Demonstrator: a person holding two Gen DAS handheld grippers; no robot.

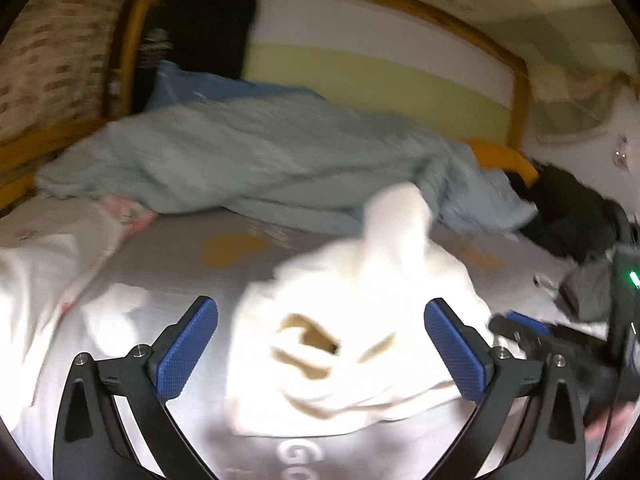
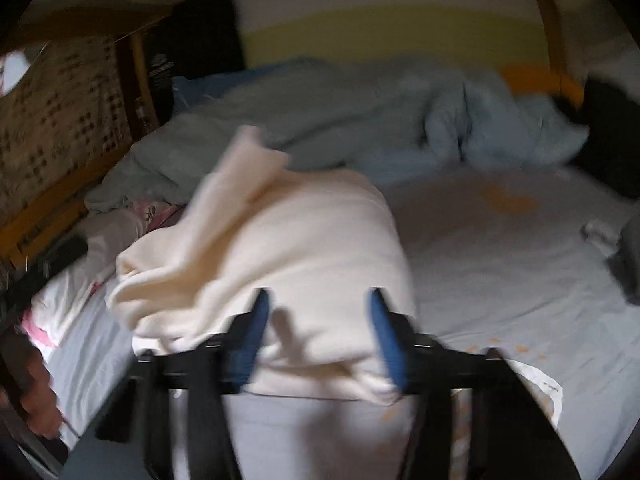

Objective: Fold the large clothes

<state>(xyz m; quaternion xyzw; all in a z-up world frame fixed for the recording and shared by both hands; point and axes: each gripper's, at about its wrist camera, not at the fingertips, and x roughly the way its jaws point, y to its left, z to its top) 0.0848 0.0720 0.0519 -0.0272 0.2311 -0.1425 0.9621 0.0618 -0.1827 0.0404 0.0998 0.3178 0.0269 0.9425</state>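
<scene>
A cream-white garment (image 1: 360,312) lies bunched on the grey bedsheet (image 1: 168,256), with one sleeve sticking up, blurred. My left gripper (image 1: 322,348) is wide open just before it, its blue pads (image 1: 188,348) clear of the cloth on both sides. At the right edge of that view my right gripper (image 1: 516,326) reaches to the garment's right side. In the right wrist view the garment (image 2: 288,240) lies piled ahead. My right gripper (image 2: 322,334) stands over its near fold, jaws a hand's width apart. One finger's shadow falls on the cloth, and the pads do not press it.
A crumpled pale blue blanket (image 1: 248,160) runs across the back of the bed before the striped headboard (image 1: 380,64). White floral bedding (image 1: 48,256) lies at the left, a black item (image 1: 568,216) and a grey cloth (image 2: 628,264) at the right. A hand (image 2: 40,400) shows low left.
</scene>
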